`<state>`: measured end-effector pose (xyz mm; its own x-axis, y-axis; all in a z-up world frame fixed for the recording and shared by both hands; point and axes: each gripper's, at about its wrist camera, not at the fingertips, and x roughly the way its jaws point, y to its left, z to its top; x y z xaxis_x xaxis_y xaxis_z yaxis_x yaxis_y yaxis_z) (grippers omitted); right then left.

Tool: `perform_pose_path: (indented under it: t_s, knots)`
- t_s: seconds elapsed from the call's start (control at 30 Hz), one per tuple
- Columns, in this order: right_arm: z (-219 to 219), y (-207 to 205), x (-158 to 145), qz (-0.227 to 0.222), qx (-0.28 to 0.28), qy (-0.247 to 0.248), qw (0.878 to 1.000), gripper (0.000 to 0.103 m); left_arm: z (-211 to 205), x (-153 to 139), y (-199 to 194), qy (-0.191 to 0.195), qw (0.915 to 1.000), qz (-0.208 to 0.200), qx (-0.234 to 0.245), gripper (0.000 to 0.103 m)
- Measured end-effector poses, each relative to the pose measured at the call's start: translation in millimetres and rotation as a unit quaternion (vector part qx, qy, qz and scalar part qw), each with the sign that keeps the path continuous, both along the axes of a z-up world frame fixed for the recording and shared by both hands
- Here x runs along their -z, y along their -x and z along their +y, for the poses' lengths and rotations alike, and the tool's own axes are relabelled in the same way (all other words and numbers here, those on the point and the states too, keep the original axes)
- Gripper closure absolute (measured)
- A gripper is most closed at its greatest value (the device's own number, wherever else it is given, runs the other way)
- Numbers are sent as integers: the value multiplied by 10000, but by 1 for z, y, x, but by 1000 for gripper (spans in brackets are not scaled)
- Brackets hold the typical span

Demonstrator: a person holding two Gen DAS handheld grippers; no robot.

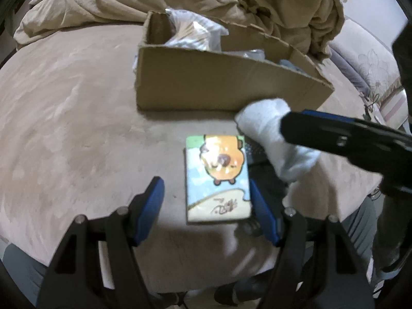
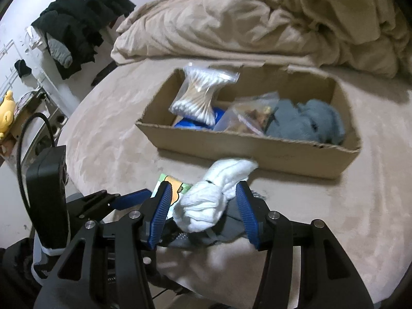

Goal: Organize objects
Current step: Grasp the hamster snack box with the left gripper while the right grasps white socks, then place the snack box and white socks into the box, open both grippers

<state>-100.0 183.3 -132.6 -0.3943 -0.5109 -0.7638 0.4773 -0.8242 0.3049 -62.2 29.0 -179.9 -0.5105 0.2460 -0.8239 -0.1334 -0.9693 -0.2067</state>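
A flat cartoon-printed packet [image 1: 217, 177] lies on the beige bed in front of a cardboard box [image 1: 226, 87]. My left gripper [image 1: 207, 200] is open, its blue fingers on either side of the packet's near end. My right gripper [image 2: 203, 208] is closed on a rolled white sock [image 2: 213, 195], held just above the bed near the box's front wall [image 2: 257, 152]; the sock also shows in the left wrist view [image 1: 270, 134]. A dark grey item [image 2: 206, 237] lies under the sock. The box holds a bag of cotton swabs [image 2: 198, 95], a clear bag [image 2: 247, 118] and a grey-blue cloth [image 2: 309, 121].
A crumpled beige duvet [image 2: 257, 18] is piled behind the box. Dark clothes [image 2: 82, 20] hang at the far left by the wall. A yellow plush toy [image 2: 6, 110] sits on a side shelf. The bed edge runs along the left.
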Motion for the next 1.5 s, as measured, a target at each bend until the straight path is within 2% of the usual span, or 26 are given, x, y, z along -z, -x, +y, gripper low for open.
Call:
perform_pose_path:
  t_s: [0.13, 0.23, 0.3, 0.4, 0.7, 1.07, 1.5]
  knots:
    - [-10, 10, 17, -237, -66, -43, 9997, 53, 1, 2, 2, 123, 9999, 106, 33, 37]
    - [-14, 14, 26, -263, -20, -201, 9994, 58, 2, 2, 4, 165, 9998, 140, -14, 49]
    - [-9, 14, 29, -335, 21, -74, 9994, 60, 2, 2, 5, 147, 9997, 168, 20, 55]
    - [-3, 12, 26, -299, 15, -25, 9995, 66, 1, 0, 3, 126, 9997, 200, 18, 56]
    - [9, -2, -4, 126, 34, 75, 9999, 68, -6, -24, -9, 102, 9993, 365, -79, 56]
    - [31, -22, -49, 515, 215, 216, 9982, 68, -19, -81, -25, -168, 9976, 657, -153, 56]
    - [61, -13, -97, 1098, 440, 308, 9925, 68, -10, -143, 0, -375, 9924, 1171, -20, 56]
